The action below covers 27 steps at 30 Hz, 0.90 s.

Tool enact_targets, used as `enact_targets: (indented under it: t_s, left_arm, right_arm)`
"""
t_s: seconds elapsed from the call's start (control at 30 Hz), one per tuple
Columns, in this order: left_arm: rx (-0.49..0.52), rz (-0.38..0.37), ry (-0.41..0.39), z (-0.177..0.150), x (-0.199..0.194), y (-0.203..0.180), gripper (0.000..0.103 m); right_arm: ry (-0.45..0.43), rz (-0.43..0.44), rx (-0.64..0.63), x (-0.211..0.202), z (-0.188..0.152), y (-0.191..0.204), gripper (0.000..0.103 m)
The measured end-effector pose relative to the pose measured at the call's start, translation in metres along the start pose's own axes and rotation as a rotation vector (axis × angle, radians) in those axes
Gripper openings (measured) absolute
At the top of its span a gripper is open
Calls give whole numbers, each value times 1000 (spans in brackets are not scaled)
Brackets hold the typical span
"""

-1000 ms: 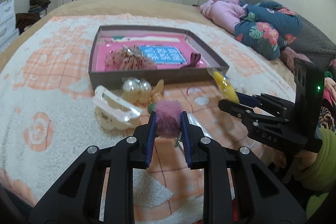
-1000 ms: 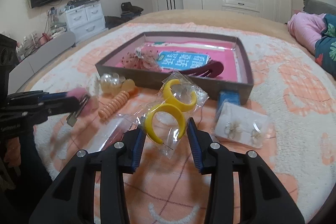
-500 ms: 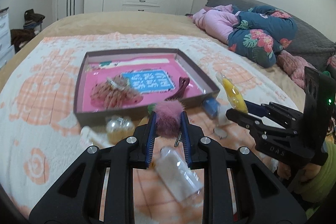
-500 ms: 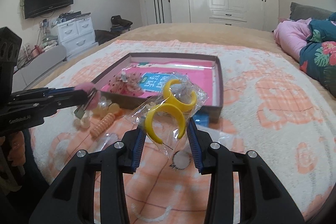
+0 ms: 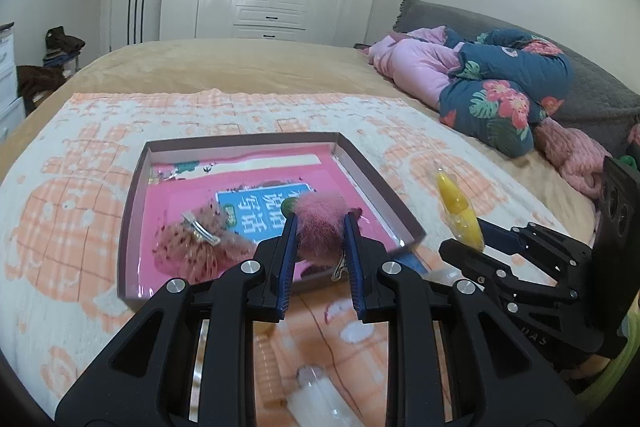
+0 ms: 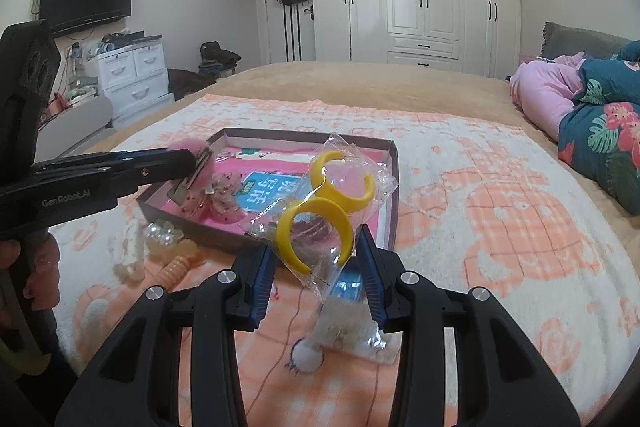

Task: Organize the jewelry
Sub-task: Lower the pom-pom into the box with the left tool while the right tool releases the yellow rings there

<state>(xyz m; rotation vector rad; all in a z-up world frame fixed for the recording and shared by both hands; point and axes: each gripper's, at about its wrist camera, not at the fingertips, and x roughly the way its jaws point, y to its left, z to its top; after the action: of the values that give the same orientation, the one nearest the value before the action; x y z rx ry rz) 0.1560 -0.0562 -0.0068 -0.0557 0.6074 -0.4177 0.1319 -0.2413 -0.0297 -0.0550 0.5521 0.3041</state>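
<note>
My left gripper (image 5: 319, 227) is shut on a fluffy pink pom-pom hair clip (image 5: 320, 223) and holds it above the near edge of the shallow brown box (image 5: 128, 211) with a pink lining. The clip also shows in the right wrist view (image 6: 196, 167). My right gripper (image 6: 316, 247) is shut on a clear bag of yellow hoop earrings (image 6: 320, 215), raised in front of the box (image 6: 394, 179). In the left wrist view the bag (image 5: 456, 211) sits to the right of the box. A pink speckled hair accessory (image 5: 192, 243) lies inside the box.
On the orange-and-white blanket (image 6: 500, 227) near the box lie a pearl hair piece (image 6: 164, 235), an orange spiral hair tie (image 6: 176, 267), a white claw clip (image 6: 128, 255) and a carded earring pack (image 6: 352, 331). Folded bedding (image 5: 500, 95) lies at the right.
Both grippers have risen and moved forward with their items. The pink clip went from over the blanket to over the box's near edge. The yellow earring bag is higher and closer to the box.
</note>
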Motion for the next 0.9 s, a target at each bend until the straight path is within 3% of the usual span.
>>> enact_targets:
  t_s: [0.6,0.9]
  left_arm:
    - [-33,86,83,16,72,39,16]
    - [-92,70,143,12,92,54,16]
  right_arm:
    - [68,-32,-18,64,23,-16,37]
    - [159,-46,10,105,27,-24,38]
